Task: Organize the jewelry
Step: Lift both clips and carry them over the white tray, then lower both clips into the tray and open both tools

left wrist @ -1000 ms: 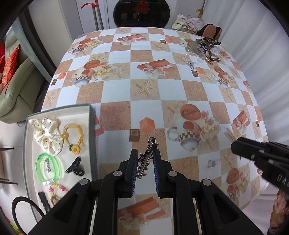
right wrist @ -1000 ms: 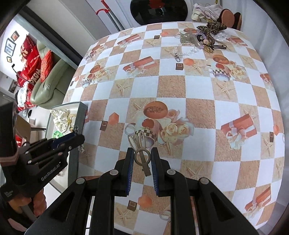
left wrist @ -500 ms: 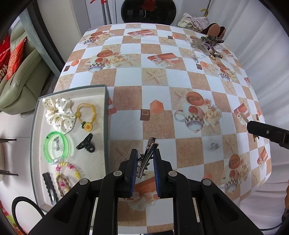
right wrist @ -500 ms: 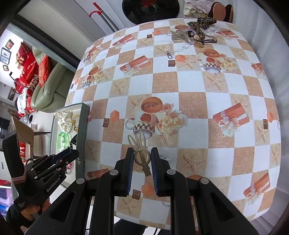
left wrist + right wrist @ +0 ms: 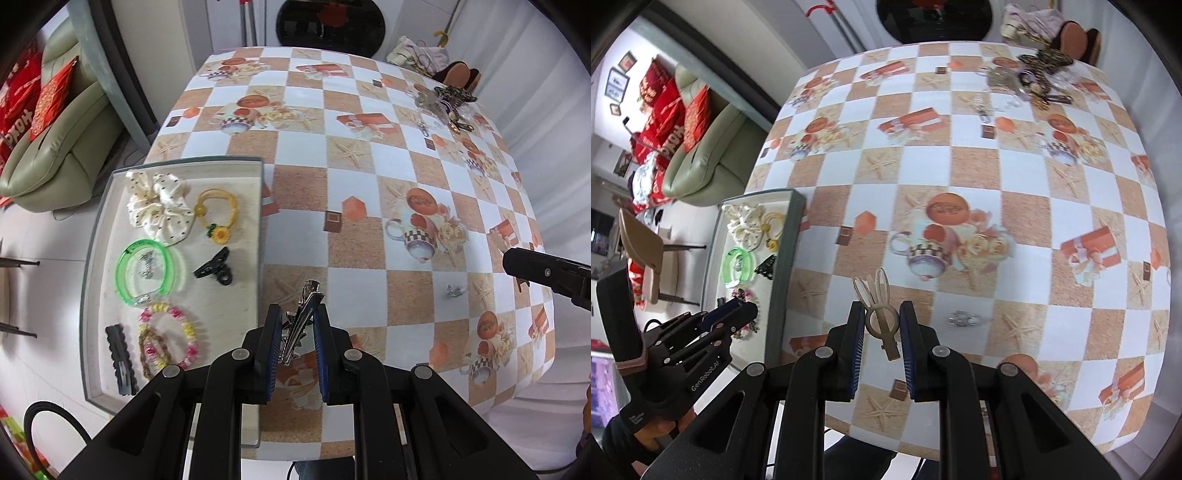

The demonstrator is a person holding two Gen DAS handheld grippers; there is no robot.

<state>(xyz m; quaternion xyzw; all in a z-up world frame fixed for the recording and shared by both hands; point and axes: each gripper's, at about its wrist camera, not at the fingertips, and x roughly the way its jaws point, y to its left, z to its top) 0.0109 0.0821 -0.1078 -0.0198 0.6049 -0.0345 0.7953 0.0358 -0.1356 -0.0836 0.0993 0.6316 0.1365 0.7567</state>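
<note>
Checkered tablecloth (image 5: 354,155) underlies both tools: left gripper (image 5: 295,325) clamps a silver metal alligator clip (image 5: 301,317), right gripper (image 5: 882,325) clamps a beige rabbit-eared clip (image 5: 879,306), both short of the grey-rimmed tray (image 5: 260,221) holding seven pieces; I judge sorting half finished, a far tangled pile (image 5: 443,103) remaining.

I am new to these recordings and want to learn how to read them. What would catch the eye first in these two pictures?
First, each gripper holds a hair clip: the left gripper pinches a silver metal clip, the right gripper a beige clip with loop ears. Next, the tray at the table's left edge, holding a green bangle, a cream scrunchie and a beaded bracelet. Far away lies a tangled jewelry pile.
</note>
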